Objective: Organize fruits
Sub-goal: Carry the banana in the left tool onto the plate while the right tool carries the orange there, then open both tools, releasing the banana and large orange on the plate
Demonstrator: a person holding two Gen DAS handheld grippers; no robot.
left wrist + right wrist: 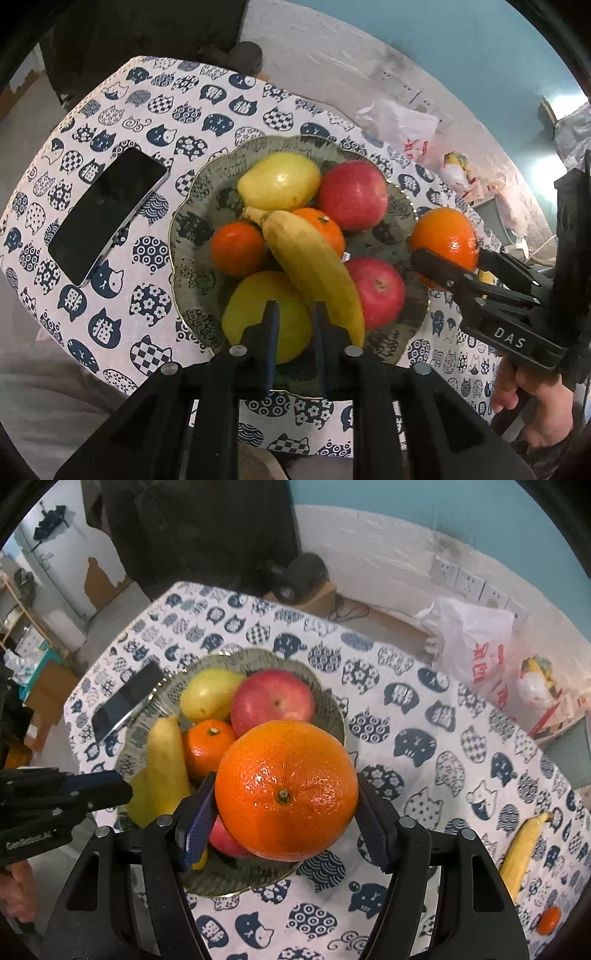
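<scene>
A green patterned plate (192,236) on the cat-print cloth holds two pears, two red apples, two small oranges and a banana (314,269). My right gripper (286,812) is shut on a large orange (286,790), which hangs over the plate's near right side. From the left wrist view, that orange (445,240) and the right gripper (448,254) sit just past the plate's right rim. My left gripper (295,332) is shut with nothing in it, above the near pear (258,314) and the banana. It also enters the right wrist view as the left gripper (110,786), at the plate's left edge.
A black phone (107,218) lies on the cloth left of the plate. At the cloth's right side lie another banana (521,853) and a small orange (548,919). Plastic bags (472,646) stand beyond the table's far right edge, by the wall.
</scene>
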